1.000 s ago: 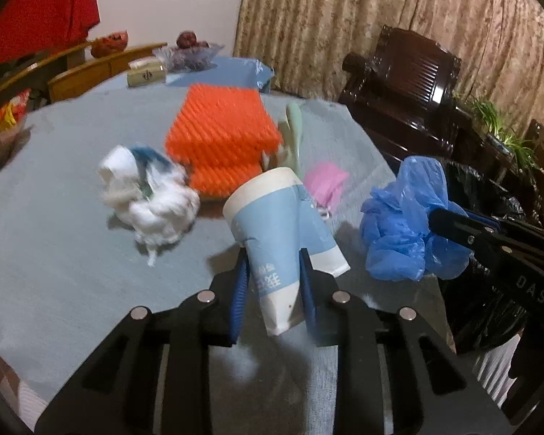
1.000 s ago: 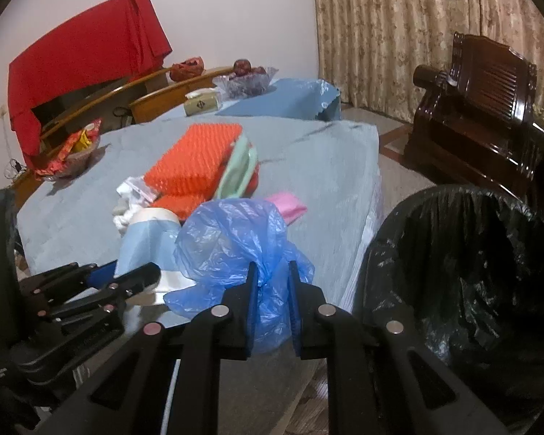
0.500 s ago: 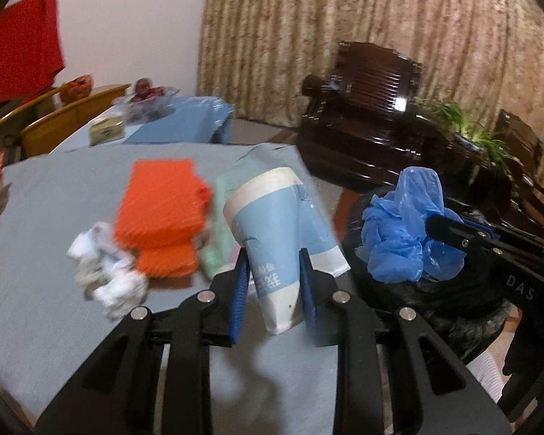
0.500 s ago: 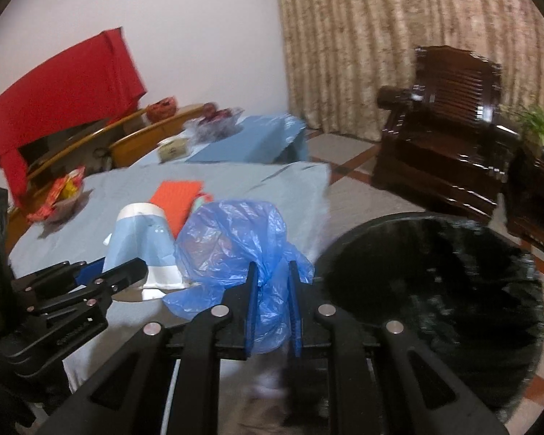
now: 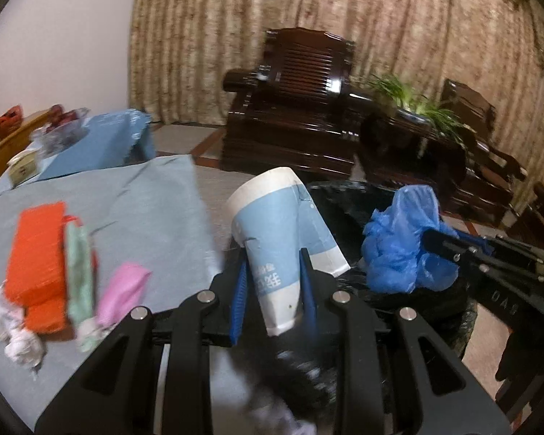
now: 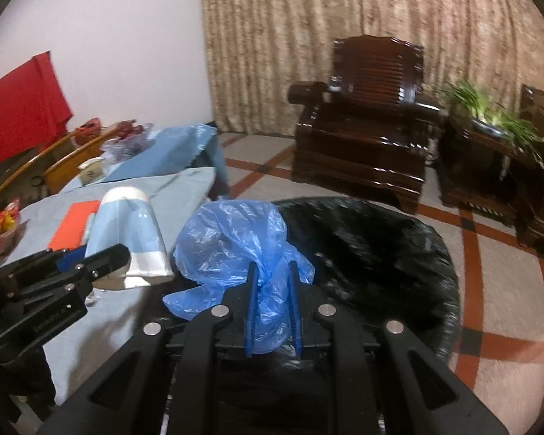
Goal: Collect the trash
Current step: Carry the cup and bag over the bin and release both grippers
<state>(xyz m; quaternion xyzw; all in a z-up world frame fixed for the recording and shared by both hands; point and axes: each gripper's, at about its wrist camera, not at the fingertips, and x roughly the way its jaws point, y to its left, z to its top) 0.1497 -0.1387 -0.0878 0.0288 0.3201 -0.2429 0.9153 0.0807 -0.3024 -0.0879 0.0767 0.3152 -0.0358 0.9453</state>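
My left gripper (image 5: 273, 270) is shut on a crushed blue-and-white paper cup (image 5: 283, 239), held at the table's edge beside the bin. That cup (image 6: 130, 233) also shows at the left of the right wrist view. My right gripper (image 6: 272, 272) is shut on a crumpled blue plastic bag (image 6: 235, 243), which hangs over the black-lined trash bin (image 6: 380, 253). The same blue plastic bag (image 5: 402, 246) appears right of the cup in the left wrist view, above the trash bin (image 5: 348, 195). White crumpled tissue (image 5: 18, 337) lies on the table.
On the grey-blue table (image 5: 156, 210) lie an orange ridged pad (image 5: 36, 261), a green item (image 5: 78, 272) and a pink item (image 5: 121, 290). A dark wooden armchair (image 6: 359, 127) and a plant (image 6: 489, 108) stand beyond the bin on a tiled floor.
Both grippers have swung right, off the table towards the black bin, each keeping its hold. The orange pad and tissue have slid to the left edge of the left wrist view.
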